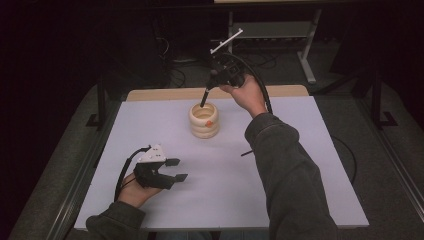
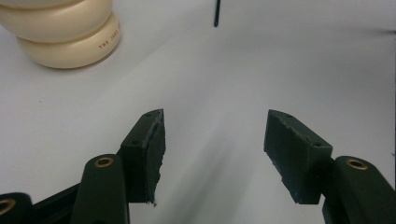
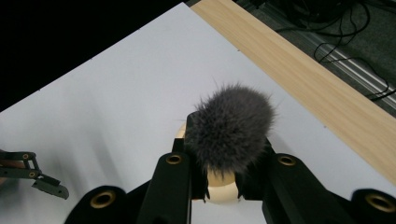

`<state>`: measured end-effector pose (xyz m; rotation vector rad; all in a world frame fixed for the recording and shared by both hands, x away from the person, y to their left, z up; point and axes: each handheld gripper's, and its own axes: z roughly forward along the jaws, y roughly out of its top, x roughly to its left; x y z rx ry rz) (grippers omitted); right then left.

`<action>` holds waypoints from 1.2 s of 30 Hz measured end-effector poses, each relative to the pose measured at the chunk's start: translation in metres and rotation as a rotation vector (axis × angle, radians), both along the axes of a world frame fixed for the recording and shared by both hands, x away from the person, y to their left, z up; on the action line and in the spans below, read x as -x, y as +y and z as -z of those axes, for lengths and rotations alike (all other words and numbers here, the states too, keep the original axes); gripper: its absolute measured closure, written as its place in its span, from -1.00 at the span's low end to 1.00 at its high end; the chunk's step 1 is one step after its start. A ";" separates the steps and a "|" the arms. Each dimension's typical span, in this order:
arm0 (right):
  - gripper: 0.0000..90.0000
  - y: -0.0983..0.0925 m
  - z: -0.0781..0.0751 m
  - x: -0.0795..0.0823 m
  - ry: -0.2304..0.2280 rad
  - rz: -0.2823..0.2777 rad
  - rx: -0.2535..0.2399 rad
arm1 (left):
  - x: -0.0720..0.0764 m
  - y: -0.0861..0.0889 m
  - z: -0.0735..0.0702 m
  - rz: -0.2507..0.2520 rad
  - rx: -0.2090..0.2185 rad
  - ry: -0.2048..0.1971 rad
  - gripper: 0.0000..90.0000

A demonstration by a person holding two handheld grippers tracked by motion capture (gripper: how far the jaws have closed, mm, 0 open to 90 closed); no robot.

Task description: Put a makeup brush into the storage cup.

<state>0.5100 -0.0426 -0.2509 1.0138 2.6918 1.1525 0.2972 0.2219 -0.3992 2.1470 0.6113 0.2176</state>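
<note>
A cream ringed holder (image 1: 205,131) with an orange spot stands on the white table top (image 1: 150,130), in the middle toward the back. My right gripper (image 1: 215,81) hangs above it, shut on a brush (image 1: 204,96) whose black handle slants down into the holder's mouth. In the right gripper view the brush's fluffy grey head (image 3: 231,126) sits between the jaws of the right gripper (image 3: 224,154), with the holder (image 3: 222,192) below. My left gripper (image 1: 177,169) rests low at the front left, open, with nothing in it. The left gripper (image 2: 215,140) looks toward the holder (image 2: 65,37).
A thin black stick (image 1: 246,152) lies on the table right of centre, seen also as a stick (image 2: 216,14) in the left gripper view. A wooden strip (image 1: 165,93) borders the table's far edge. Cables and a metal frame lie on the dark floor beyond.
</note>
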 end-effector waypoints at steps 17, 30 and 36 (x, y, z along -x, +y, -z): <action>0.69 0.003 0.026 -0.007 0.025 0.020 -0.003 | 0.000 0.001 0.000 -0.007 0.004 0.006 -0.19; 0.69 0.001 0.045 -0.006 0.038 0.029 -0.001 | 0.000 0.001 0.000 -0.006 -0.002 0.007 -0.19; 0.68 0.001 0.053 -0.005 0.052 0.028 -0.010 | 0.000 0.001 0.000 -0.008 -0.007 0.004 -0.20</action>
